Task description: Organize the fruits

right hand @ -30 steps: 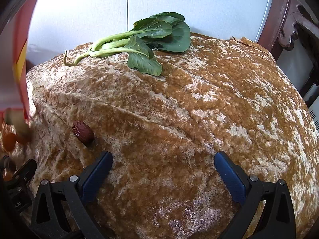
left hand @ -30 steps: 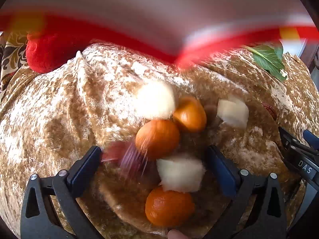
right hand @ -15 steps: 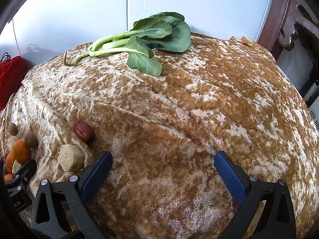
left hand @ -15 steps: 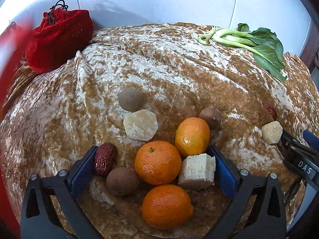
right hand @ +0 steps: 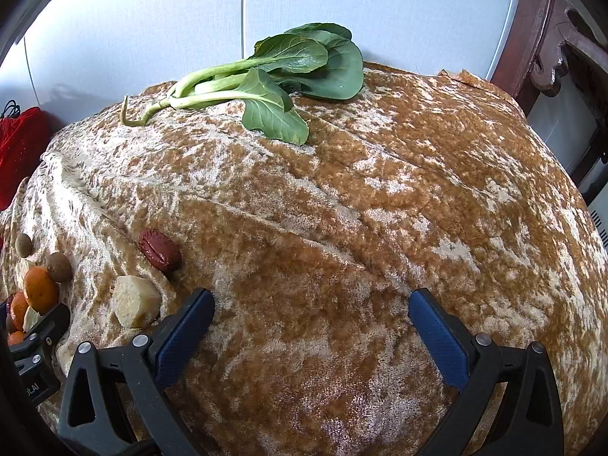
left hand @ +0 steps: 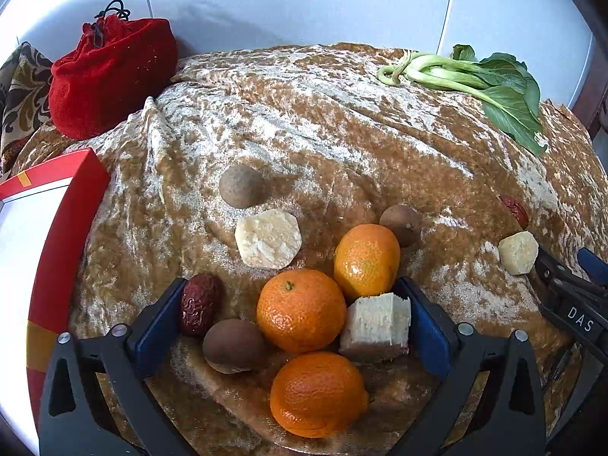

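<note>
Loose fruit lies on a brown velvet cloth (left hand: 342,121). In the left wrist view, three oranges (left hand: 302,309), a pale cut chunk (left hand: 376,326), a brown longan (left hand: 232,345) and a red date (left hand: 199,302) lie between and just ahead of my open left gripper (left hand: 292,304). Farther off lie another pale chunk (left hand: 268,237) and two longans (left hand: 240,185). My right gripper (right hand: 309,313) is open and empty over bare cloth; a pale chunk (right hand: 136,301) and a red date (right hand: 159,250) lie to its left.
A red and white box (left hand: 45,250) stands at the left edge. A red drawstring pouch (left hand: 110,76) sits at the back left. Green bok choy (right hand: 273,83) lies at the back by the white wall. Dark wooden furniture (right hand: 551,49) stands at the right.
The red and white box swept across the left view, spilled the fruit onto the cloth, and now rests at the left. The fruit has settled. Both grippers stayed still.
</note>
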`<act>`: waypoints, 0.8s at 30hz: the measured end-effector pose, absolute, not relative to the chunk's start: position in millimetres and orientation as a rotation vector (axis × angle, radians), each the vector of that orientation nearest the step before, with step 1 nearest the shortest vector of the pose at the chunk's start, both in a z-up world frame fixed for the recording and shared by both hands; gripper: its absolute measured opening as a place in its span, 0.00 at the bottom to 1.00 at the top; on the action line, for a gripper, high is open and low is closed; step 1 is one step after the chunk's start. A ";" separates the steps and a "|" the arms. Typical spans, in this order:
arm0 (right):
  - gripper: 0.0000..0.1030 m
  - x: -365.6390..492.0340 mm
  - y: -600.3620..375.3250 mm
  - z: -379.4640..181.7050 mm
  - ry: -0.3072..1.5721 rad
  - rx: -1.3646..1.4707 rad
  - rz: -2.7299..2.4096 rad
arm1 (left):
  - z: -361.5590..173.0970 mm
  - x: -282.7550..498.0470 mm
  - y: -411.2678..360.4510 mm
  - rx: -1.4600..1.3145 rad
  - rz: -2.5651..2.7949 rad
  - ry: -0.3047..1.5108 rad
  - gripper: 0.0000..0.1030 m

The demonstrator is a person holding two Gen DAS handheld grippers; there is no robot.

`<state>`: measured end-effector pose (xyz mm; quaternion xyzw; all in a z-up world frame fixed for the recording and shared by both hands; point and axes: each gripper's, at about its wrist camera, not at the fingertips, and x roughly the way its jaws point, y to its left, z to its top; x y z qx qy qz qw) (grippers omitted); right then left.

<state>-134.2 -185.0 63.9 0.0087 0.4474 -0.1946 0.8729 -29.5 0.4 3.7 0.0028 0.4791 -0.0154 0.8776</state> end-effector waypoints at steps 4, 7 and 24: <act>0.99 -132.7 -184.2 63.1 0.947 0.002 -0.419 | 3.7 -30.1 0.5 0.006 -0.032 0.999 1.00; 0.99 -135.2 -181.1 64.3 0.928 -0.011 -0.425 | 3.2 -30.5 -0.9 0.008 -0.030 0.999 1.00; 0.99 -128.5 -188.8 107.6 1.028 0.072 -0.283 | 66.0 -73.2 47.2 0.065 -0.101 0.906 1.00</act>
